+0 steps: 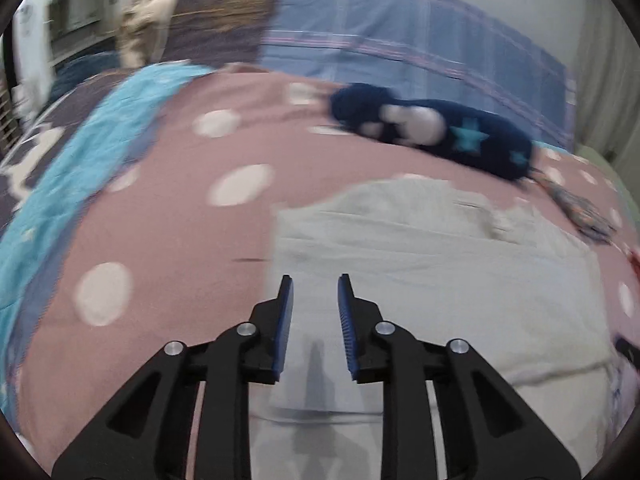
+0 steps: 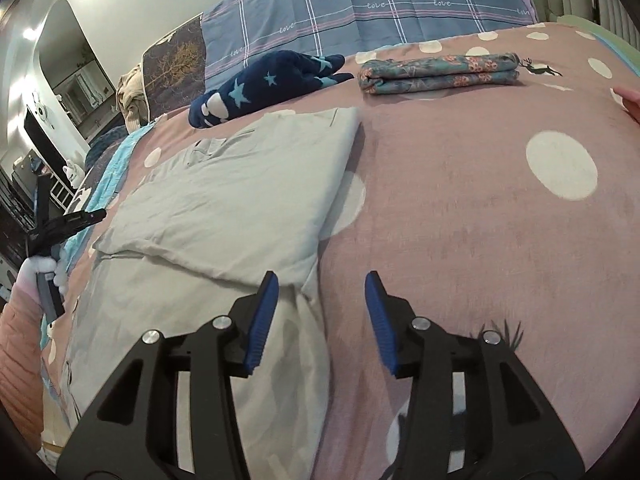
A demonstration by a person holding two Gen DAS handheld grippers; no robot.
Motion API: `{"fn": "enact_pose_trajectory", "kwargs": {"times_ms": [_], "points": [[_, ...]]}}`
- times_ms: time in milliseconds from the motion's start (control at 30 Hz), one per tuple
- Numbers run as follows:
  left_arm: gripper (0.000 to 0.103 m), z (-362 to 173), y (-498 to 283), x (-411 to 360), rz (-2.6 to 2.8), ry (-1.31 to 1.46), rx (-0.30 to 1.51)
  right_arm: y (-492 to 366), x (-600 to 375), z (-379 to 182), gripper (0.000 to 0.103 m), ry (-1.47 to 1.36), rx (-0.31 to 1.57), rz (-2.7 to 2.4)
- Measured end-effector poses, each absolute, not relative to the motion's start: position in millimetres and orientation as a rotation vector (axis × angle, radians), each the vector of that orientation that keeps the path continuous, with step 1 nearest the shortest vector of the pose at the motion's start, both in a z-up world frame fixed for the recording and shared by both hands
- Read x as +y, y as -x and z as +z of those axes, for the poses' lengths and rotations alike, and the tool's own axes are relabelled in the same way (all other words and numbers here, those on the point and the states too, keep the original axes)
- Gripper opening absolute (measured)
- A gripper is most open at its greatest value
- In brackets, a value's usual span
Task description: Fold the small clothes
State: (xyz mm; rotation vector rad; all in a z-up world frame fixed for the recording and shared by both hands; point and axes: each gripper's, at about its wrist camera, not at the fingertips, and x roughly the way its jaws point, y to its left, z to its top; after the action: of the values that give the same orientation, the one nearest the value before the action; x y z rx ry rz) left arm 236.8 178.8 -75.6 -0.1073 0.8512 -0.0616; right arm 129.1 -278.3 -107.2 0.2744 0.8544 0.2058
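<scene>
Lying half-folded on a pink, white-spotted bed cover (image 2: 500, 216), a pale grey garment (image 2: 224, 200) has its far part doubled back over the near part, the fold's edge running across it, which suggests one fold is made and another is due. Just above the garment's near left area, the left gripper (image 1: 314, 320) hangs with its blue-padded jaws a little apart and nothing between them, only its own shadow on the cloth. At the garment's near right corner, the right gripper (image 2: 320, 320) straddles the cloth's edge, jaws wider apart and likewise empty, one pad over grey fabric and the other over bare cover; by the look of it both tools are placed to take hold of the near edge for the next fold.

Beyond the garment, toward the head of the bed, lies a navy item with light blue stars (image 2: 260, 84), bunched up and apparently not yet folded. To the right of that sits a floral piece (image 2: 438, 72), already folded flat, likely set aside as finished. Farther back still, a blue checked quilt (image 2: 380, 12) is piled against the wall.
</scene>
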Motion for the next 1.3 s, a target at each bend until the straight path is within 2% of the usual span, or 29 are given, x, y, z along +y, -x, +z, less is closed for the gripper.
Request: {"fn": "enact_pose_trajectory", "kwargs": {"times_ms": [100, 167, 200, 233, 500, 533, 567, 600, 700, 767, 833, 900, 967, 1033, 1100, 1200, 1300], "points": [[0.039, -88.3, -234.3, 140.3, -0.181, 0.060, 0.876, -161.9, -287.6, -107.3, 0.047, -0.359, 0.868, 0.218], [0.041, -111.7, -236.5, 119.1, -0.210, 0.012, 0.935, -184.6, -293.9, -107.7, 0.047, -0.410, 0.877, 0.221], [0.045, -127.4, -234.8, 109.5, -0.181, -0.025, 0.928, -200.6, -297.2, -108.5, 0.047, -0.433, 0.885, 0.208], [0.046, -130.4, -230.0, 101.6, -0.159, -0.069, 0.869, -213.7, -299.0, -108.9, 0.047, -0.442, 0.894, 0.196], [0.047, -128.4, -226.8, 111.2, -0.185, -0.002, 0.867, -302.0, -306.5, -123.2, 0.054, -0.535, 0.947, 0.164], [0.047, -129.1, -225.1, 107.3, -0.178, -0.016, 0.865, -306.6, -304.7, -124.6, 0.044, -0.539, 0.948, 0.162], [0.047, -129.3, -226.2, 106.2, -0.176, -0.022, 0.865, -309.9, -300.2, -123.8, 0.027, -0.516, 0.948, 0.167], [0.047, -128.7, -226.8, 104.8, -0.173, -0.028, 0.864, -311.0, -290.9, -119.2, 0.004, -0.468, 0.950, 0.188], [0.047, -128.9, -229.9, 106.8, -0.181, -0.015, 0.865, -294.6, -280.2, -92.7, 0.004, -0.353, 0.858, 0.118], [0.047, -128.3, -231.2, 107.8, -0.184, -0.008, 0.867, -294.3, -275.7, -96.0, 0.004, -0.281, 0.878, 0.061], [0.049, -124.6, -232.4, 110.1, -0.196, 0.004, 0.873, -301.0, -274.2, -111.4, 0.009, -0.225, 0.943, 0.016], [0.053, -117.6, -234.2, 116.7, -0.241, 0.034, 0.882, -303.0, -279.4, -120.8, 0.009, -0.246, 0.968, 0.031], [0.056, -108.1, -240.8, 125.6, -0.216, 0.010, 0.861, -301.0, -288.3, -109.8, 0.020, -0.272, 0.937, 0.049], [0.058, -96.3, -257.7, 142.4, -0.146, 0.001, 0.829, -301.4, -288.8, -95.7, 0.037, -0.233, 0.899, 0.056], [0.060, -91.1, -283.2, 165.6, -0.091, 0.043, 0.827, -306.0, -283.4, -83.9, 0.045, -0.166, 0.888, 0.080], [0.064, -101.3, -319.5, 200.6, 0.000, 0.116, 0.880, -324.1, -276.5, -88.5, 0.051, -0.127, 0.962, 0.110], [0.064, -120.8, -339.2, 223.9, 0.001, 0.228, 0.948, -331.1, -285.9, -105.8, 0.051, -0.189, 1.025, 0.086]]}}
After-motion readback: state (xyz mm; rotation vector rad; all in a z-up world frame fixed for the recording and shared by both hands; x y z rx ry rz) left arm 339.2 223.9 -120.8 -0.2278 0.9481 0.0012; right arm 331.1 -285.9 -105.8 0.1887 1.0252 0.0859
